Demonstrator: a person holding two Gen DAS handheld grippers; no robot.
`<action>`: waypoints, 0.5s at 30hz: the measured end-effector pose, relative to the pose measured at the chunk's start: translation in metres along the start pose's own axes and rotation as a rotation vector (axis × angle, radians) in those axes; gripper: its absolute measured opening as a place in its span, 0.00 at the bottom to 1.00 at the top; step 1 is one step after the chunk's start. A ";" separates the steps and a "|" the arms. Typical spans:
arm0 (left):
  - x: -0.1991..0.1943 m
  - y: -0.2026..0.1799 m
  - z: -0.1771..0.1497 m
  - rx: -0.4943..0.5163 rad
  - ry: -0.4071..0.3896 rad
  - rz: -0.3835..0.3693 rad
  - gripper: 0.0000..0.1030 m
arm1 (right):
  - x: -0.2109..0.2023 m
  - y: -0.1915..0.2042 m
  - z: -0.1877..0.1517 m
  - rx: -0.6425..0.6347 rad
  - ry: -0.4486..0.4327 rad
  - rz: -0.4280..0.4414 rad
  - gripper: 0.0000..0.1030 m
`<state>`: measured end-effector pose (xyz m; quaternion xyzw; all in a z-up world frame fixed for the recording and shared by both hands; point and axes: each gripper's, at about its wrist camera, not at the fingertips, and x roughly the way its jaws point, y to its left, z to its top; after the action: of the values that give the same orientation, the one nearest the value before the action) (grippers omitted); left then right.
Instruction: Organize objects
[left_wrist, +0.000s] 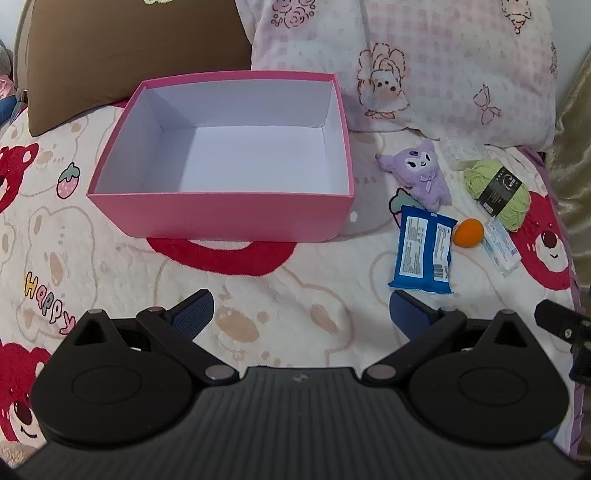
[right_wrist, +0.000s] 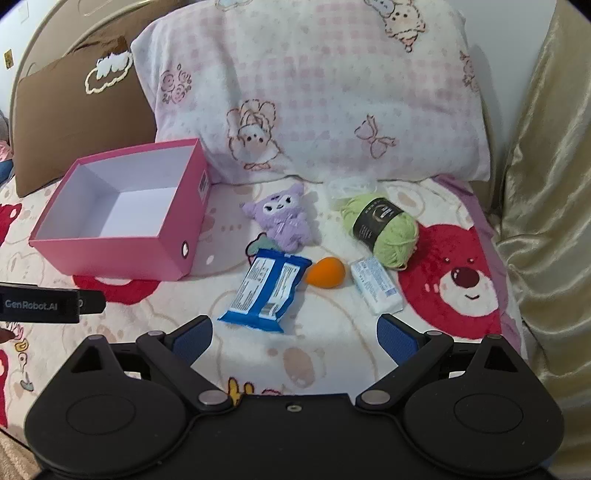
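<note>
A pink box (left_wrist: 221, 218) (right_wrist: 122, 258) with a white inside stands open-topped on the blanket, with nothing in it. To its right lie a purple plush toy (left_wrist: 419, 173) (right_wrist: 282, 219), a blue packet (left_wrist: 423, 251) (right_wrist: 266, 288), an orange egg-shaped sponge (left_wrist: 468, 232) (right_wrist: 325, 271), a white tissue pack (left_wrist: 500, 245) (right_wrist: 375, 286) and a green yarn ball (left_wrist: 496, 192) (right_wrist: 384, 227). My left gripper (left_wrist: 301, 308) hovers open in front of the box. My right gripper (right_wrist: 293, 332) hovers open just short of the blue packet. Neither holds anything.
A cartoon-bear blanket (left_wrist: 110, 280) (right_wrist: 461, 280) covers the bed. A pink checked pillow (left_wrist: 443, 66) (right_wrist: 314, 92) and a brown cushion (left_wrist: 129, 55) (right_wrist: 74, 122) lean at the back. A golden curtain (right_wrist: 546, 203) hangs at the right. A crumpled clear wrapper (right_wrist: 349, 186) lies behind the yarn.
</note>
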<state>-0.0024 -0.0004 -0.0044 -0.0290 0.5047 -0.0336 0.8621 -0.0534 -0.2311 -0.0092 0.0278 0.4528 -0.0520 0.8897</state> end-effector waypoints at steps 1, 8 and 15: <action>0.001 0.001 0.000 0.000 0.003 0.003 1.00 | 0.000 0.002 -0.001 -0.007 -0.001 -0.008 0.95; 0.010 0.003 0.002 -0.001 0.038 0.013 1.00 | 0.000 0.009 0.000 -0.051 -0.015 -0.049 0.95; 0.011 0.005 0.002 -0.009 0.035 0.019 1.00 | 0.001 0.006 -0.001 -0.032 -0.006 -0.044 0.95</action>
<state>0.0053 0.0034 -0.0135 -0.0276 0.5200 -0.0234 0.8534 -0.0526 -0.2250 -0.0108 0.0034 0.4512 -0.0644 0.8901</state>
